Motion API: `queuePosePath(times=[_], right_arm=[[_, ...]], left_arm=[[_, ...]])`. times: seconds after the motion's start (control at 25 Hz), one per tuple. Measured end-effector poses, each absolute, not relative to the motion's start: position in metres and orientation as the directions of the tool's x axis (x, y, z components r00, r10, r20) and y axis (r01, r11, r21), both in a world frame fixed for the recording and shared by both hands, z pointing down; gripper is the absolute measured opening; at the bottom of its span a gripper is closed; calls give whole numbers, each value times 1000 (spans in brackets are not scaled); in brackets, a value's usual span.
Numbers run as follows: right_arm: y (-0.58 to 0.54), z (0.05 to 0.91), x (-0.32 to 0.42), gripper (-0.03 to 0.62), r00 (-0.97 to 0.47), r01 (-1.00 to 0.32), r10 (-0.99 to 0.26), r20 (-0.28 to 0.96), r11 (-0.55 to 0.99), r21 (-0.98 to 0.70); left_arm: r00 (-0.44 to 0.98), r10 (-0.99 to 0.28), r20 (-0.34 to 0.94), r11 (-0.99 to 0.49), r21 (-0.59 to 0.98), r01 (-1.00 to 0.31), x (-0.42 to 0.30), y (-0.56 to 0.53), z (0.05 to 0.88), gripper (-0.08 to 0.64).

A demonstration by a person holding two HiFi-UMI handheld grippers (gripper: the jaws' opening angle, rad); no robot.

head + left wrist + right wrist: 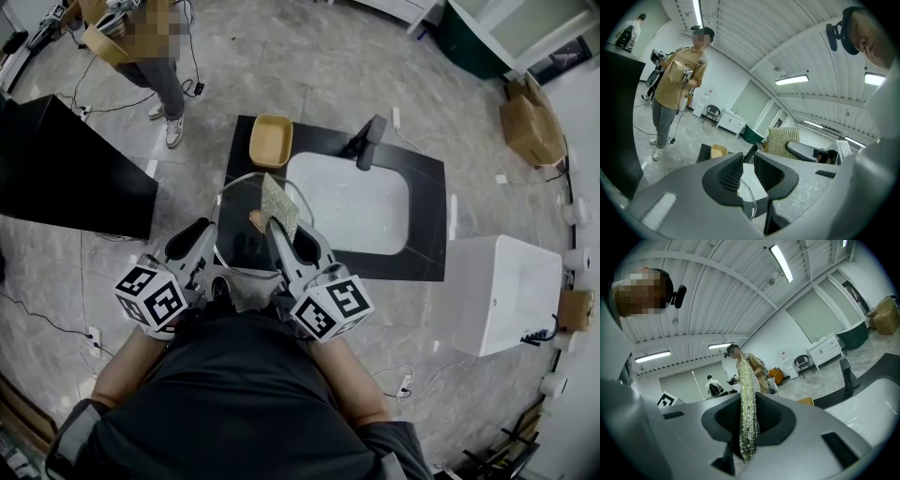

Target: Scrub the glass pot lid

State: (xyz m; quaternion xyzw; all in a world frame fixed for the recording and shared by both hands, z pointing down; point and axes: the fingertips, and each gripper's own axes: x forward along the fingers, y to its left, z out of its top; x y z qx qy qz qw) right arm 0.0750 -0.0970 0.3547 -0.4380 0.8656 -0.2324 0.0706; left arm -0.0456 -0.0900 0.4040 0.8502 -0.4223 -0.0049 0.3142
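Note:
The glass pot lid (240,214) is held up on edge over the black counter, left of the white sink (352,202). My left gripper (208,231) is shut on its rim at the left; the left gripper view shows the clear edge of the lid (749,199) running down between the left gripper's (747,171) jaws. My right gripper (275,228) is shut on a glittery green-gold scrub pad (279,201) that lies against the lid's face. In the right gripper view the pad (748,399) stands edge-on between the right gripper's (749,417) jaws.
A yellow tub (270,141) sits on the black counter (427,216) behind the lid, and a black faucet (367,141) stands behind the sink. A person (141,47) stands at the far left, a black table (66,169) is to my left, a white bin (497,291) to my right.

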Motion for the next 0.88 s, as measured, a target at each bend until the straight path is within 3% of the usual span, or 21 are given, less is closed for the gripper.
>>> queuePosePath(times=[0.88], right_arm=[[-101, 362, 73, 63, -616, -716, -781, 103, 500, -487]], left_arm=[[639, -717, 277, -430, 546, -719, -44, -94, 412, 74]])
